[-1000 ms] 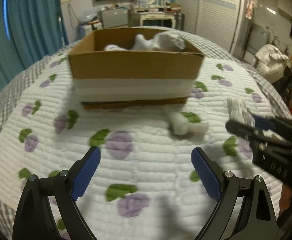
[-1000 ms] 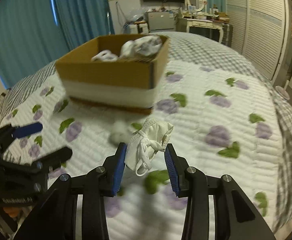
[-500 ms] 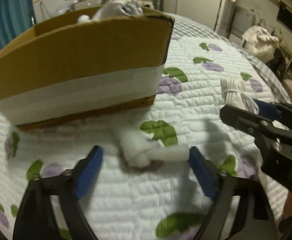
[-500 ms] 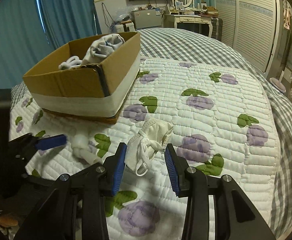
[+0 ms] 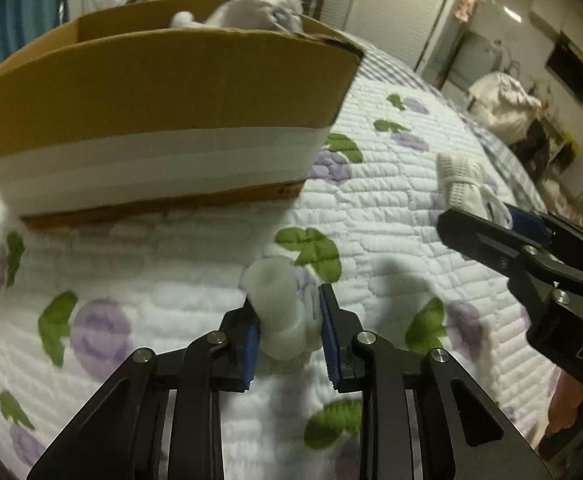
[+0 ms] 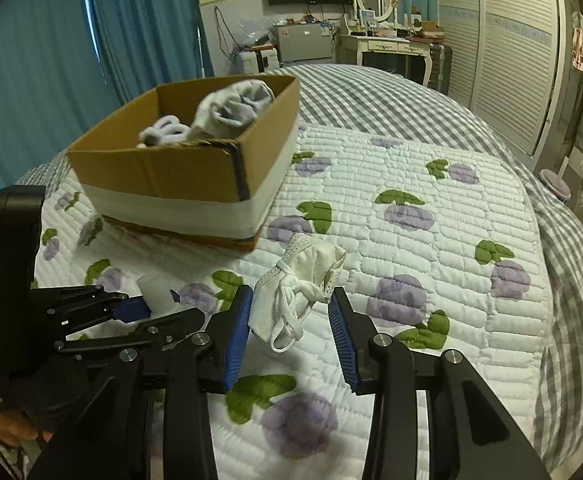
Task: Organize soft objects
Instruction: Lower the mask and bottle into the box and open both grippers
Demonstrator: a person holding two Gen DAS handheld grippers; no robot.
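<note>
A cardboard box (image 5: 163, 92) with a white band stands on the quilted bed; it also shows in the right wrist view (image 6: 187, 184), holding a grey sock bundle (image 6: 235, 108) and a smaller white item (image 6: 163, 132). My left gripper (image 5: 289, 332) is shut on a white rolled sock (image 5: 279, 312) just above the quilt, in front of the box. My right gripper (image 6: 289, 328) is shut on a white folded cloth bundle with strings (image 6: 299, 288), held above the quilt to the right of the box. That bundle also shows in the left wrist view (image 5: 463, 184).
The quilt (image 6: 431, 240) has purple and green prints and lies over a grey checked cover (image 6: 563, 320). Blue curtains (image 6: 51, 60) hang behind the box. A dresser with a mirror (image 6: 375, 36) and a wardrobe (image 6: 511, 48) stand far behind.
My left gripper moved forward and down to the white rolled sock and shut on it. My right gripper still holds the cloth bundle and has shifted a little.
</note>
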